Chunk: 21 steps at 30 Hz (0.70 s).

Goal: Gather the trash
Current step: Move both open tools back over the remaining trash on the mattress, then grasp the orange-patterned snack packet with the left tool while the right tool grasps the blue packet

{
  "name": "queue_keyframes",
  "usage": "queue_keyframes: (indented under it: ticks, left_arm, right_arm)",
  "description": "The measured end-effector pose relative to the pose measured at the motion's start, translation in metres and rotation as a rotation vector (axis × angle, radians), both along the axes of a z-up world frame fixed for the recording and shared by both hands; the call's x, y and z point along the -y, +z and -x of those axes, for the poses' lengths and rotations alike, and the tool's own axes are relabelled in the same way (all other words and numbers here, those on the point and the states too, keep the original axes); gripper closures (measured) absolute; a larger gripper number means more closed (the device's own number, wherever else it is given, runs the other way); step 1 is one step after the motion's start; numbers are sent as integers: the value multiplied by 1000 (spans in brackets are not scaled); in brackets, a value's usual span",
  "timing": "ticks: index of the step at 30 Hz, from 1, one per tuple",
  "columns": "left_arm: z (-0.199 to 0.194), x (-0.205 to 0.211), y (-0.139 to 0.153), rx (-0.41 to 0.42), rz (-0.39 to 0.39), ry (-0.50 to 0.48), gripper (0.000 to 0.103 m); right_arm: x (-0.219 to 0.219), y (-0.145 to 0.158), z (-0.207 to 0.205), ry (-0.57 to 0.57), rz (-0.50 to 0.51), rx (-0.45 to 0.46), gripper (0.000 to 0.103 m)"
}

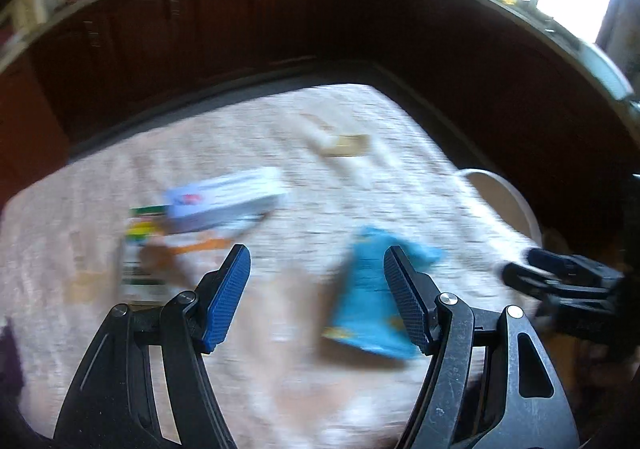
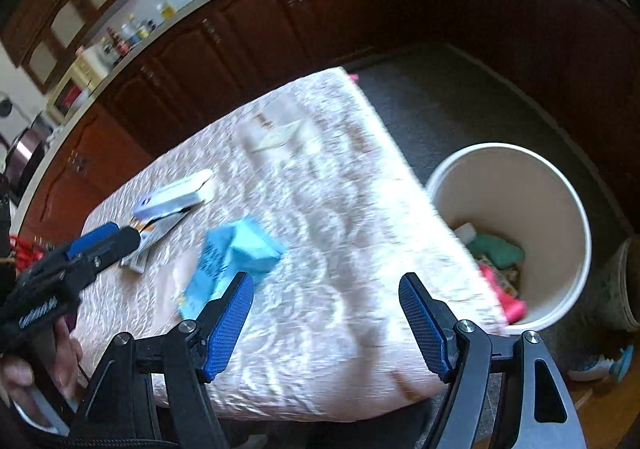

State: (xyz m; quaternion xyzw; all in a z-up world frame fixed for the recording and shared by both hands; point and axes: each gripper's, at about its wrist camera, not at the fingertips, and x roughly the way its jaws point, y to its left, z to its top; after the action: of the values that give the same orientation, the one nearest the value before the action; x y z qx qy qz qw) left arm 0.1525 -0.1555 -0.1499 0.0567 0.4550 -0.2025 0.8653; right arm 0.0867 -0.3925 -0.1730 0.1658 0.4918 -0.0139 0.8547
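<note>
A crumpled blue wrapper [image 1: 370, 301] lies on the pale patterned tablecloth [image 1: 280, 329], just under my left gripper's right finger. My left gripper [image 1: 316, 261] is open and empty above the table. A white-and-blue box [image 1: 224, 203] rests on flat printed packaging [image 1: 144, 249] to the left. A beige scrap [image 1: 346, 143] lies further back. My right gripper [image 2: 326, 285] is open and empty over the table's right side, with the blue wrapper [image 2: 236, 257] to its left. The white bin [image 2: 512, 233] stands on the floor to the right and holds trash. Both views are blurred.
Dark wooden cabinets [image 2: 280, 21] under a cluttered counter run behind the table. The left gripper [image 2: 92, 245] shows at the left of the right wrist view. The right gripper [image 1: 560, 281] shows at the right of the left wrist view. Dark carpet [image 2: 448, 97] lies beyond the table.
</note>
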Motion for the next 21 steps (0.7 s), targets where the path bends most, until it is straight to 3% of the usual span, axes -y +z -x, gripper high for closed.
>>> queue_keyframes:
  ticks: [3, 11, 17, 21]
  left_arm:
    - [-13, -26, -12, 29, -72, 55, 28]
    - [-43, -58, -50, 25, -223, 102, 28]
    - [-65, -73, -53, -2, -140, 125, 28]
    - [-74, -72, -62, -105, -42, 123, 28]
  right_arm:
    - [-15, -4, -7, 25, -8, -10, 29]
    - [-55, -19, -30, 89, -52, -50, 23]
    - [-78, -49, -56, 98, -94, -121, 22]
    - [-89, -68, -77, 88, -117, -148, 22]
